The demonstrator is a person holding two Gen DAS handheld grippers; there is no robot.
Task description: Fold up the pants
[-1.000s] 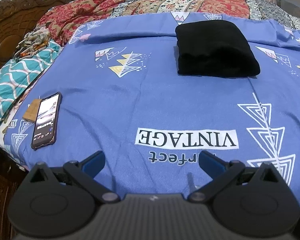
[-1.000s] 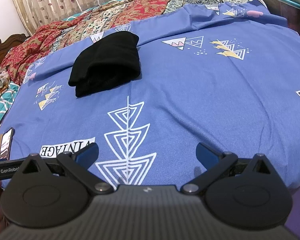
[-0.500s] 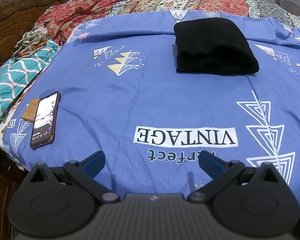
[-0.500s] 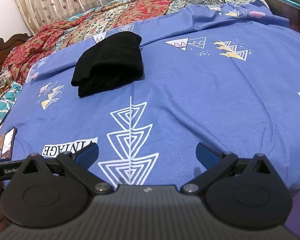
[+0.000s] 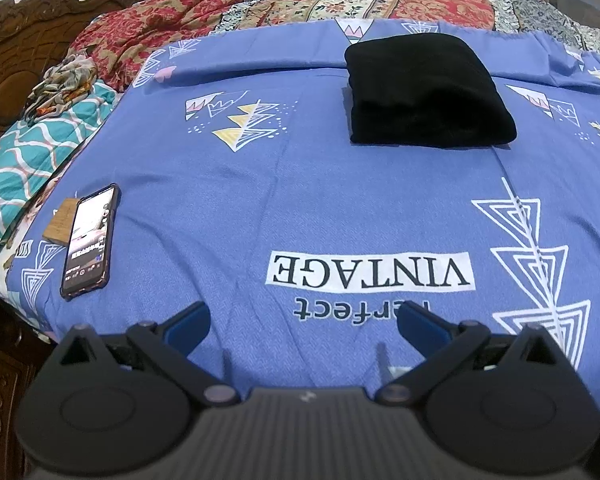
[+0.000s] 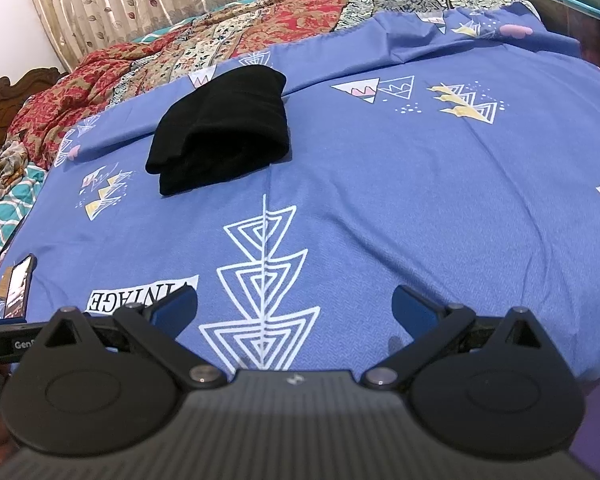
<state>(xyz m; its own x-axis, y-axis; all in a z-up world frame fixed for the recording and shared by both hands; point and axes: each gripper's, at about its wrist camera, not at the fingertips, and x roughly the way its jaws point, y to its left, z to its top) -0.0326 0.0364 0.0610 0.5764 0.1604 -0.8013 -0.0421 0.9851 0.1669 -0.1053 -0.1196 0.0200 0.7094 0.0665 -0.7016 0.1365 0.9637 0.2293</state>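
The black pants [image 5: 424, 92] lie folded into a thick rectangular bundle on the far half of the blue patterned bedsheet [image 5: 292, 188]; they also show in the right wrist view [image 6: 224, 128]. My left gripper [image 5: 305, 322] is open and empty, low over the near edge of the sheet, well short of the pants. My right gripper [image 6: 294, 306] is open and empty too, over the near edge, to the right of the pants. Part of the left gripper shows at the left edge of the right wrist view.
A phone [image 5: 89, 242] lies on a small wooden block at the sheet's near left; it also shows in the right wrist view [image 6: 19, 286]. Red floral quilts [image 5: 300, 4] are heaped behind the pants. A teal blanket [image 5: 24, 160] and carved wooden headboard [image 5: 16, 52] lie left.
Both grippers stay open and empty. Both views have drifted only slightly; the pants sit a little further right in the right wrist view. The pants themselves have not moved.
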